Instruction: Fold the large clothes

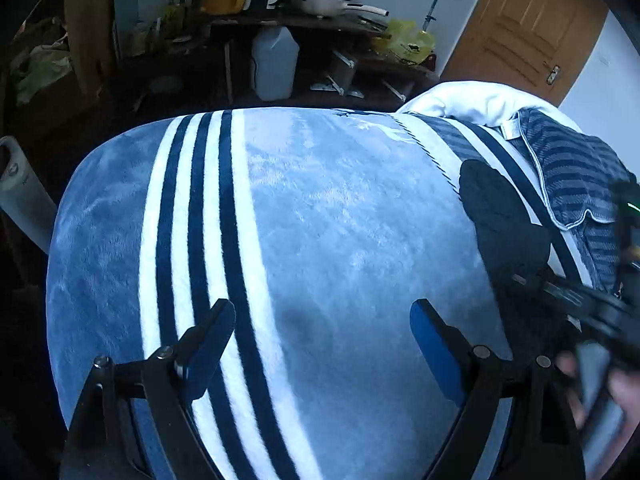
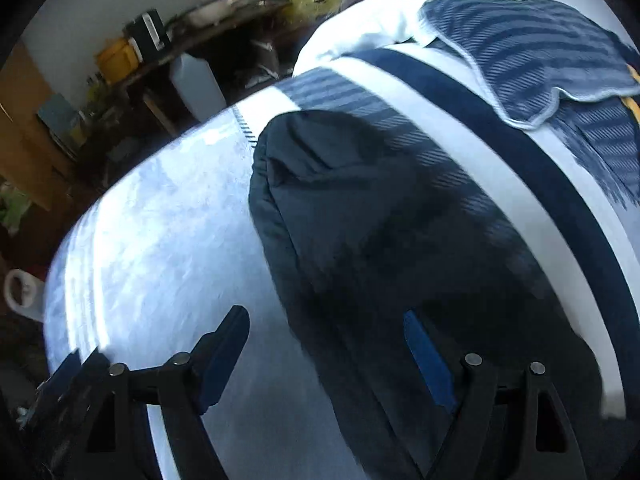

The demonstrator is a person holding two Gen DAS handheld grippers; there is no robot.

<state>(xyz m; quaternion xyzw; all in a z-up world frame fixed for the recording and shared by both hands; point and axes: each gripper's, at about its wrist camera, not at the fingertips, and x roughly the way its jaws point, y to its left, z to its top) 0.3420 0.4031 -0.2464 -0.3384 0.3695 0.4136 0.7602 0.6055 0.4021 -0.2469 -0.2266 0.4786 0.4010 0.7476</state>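
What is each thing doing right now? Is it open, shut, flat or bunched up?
Left hand-held gripper: open, nothing between its fingers, over the blanket.
Right hand-held gripper: open, nothing gripped, over the dark garment's edge.
Dark garment: lying on the blanket, not held.
Blue blanket: spread flat.
Striped towel: lying rumpled, one edge wavy.
Wooden door: shut.

Both wrist views look steeply down, close over the striped blanket (image 1: pixel 320 220) – sharing it and the cluttered shelf (image 2: pixel 208 40) beyond.
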